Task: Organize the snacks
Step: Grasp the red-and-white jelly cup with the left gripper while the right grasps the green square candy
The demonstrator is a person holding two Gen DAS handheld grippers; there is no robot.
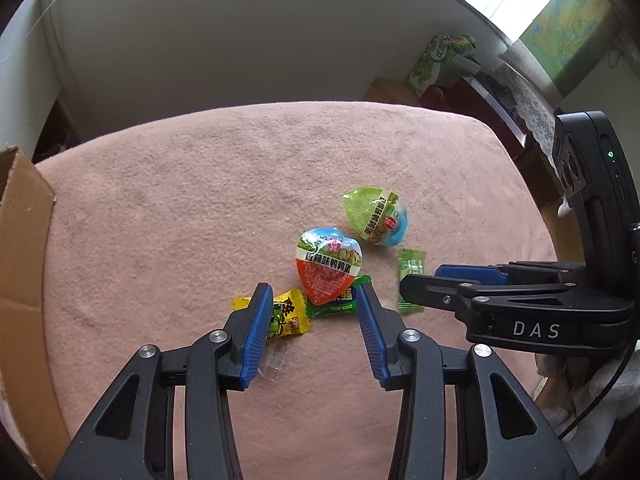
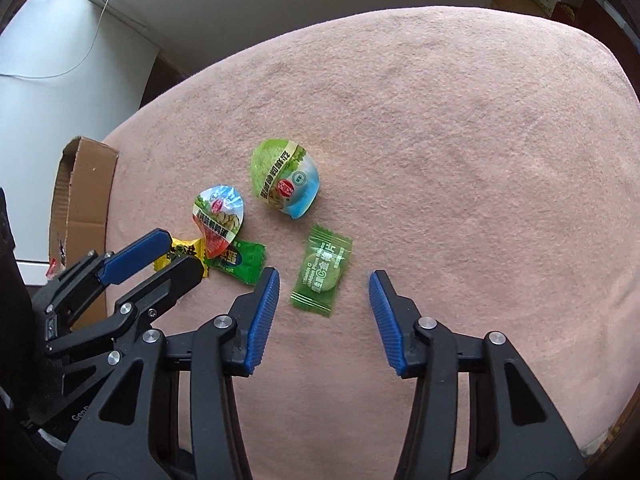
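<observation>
1. The left claw (image 1: 312,300) is held apart and empty, low over the pink cloth of the table (image 1: 180,200); between its tips lie a yellow packet (image 1: 286,314), a dark green candy (image 1: 340,304) and a red egg-shaped cup (image 1: 328,268).
2. The right claw (image 2: 324,288) is also apart and empty, with a pale green wrapper (image 2: 323,276) lying flat between its fingers.
3. This wrapper is judged light, thin and slippery; its stiff round middle should be taken, not the crimped ends.
4. A green egg-shaped cup (image 2: 286,180) lies just beyond, rigid but smooth and probably easy to roll.
5. A cardboard box (image 2: 80,200) is seen at the left edge.
</observation>
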